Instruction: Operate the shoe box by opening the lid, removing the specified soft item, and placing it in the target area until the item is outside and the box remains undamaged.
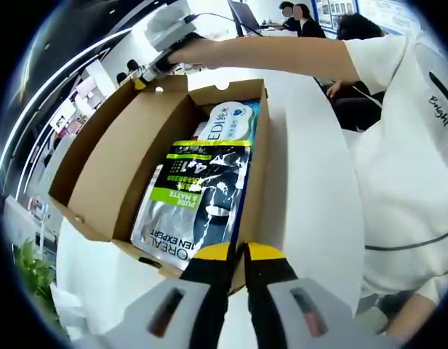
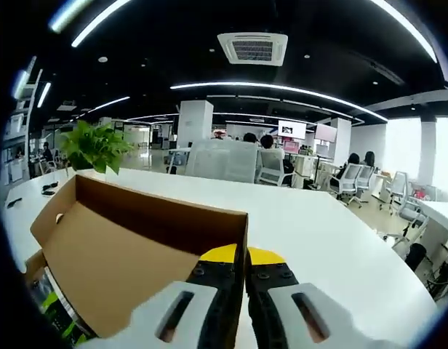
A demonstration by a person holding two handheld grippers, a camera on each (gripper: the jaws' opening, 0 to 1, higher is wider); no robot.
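Two tools are on this cardboard shoe box (image 1: 115, 171) at once, and it sits on a white bench (image 1: 311, 189) with its lid (image 2: 129, 254) swung up and open. In the left gripper view, the left tool (image 1: 237, 256) has its yellow-tipped jaws pinched together on the near edge of the box wall, so it's closed on the cardboard. The right tool (image 1: 148, 76) shows at the far corner of the box in that same view, at the end of a person's bare forearm (image 1: 268, 54) reaching across. In the right gripper view, the right tool (image 2: 243, 256) has its jaws nipped onto the top edge of the raised lid, gripping it. The box is plain brown, no print on the inside, with a small hole in the lid's side flap. Inside lie soft packs, pushed to one side of the box: a shiny silver, black and lime green pouch (image 1: 195, 200) with "PURE & MATTE" lettering, lying flat, and just beyond it, touching, a white and blue pack (image 1: 231, 120). A green potted plant (image 2: 97, 149) stands on the bench behind the lid.
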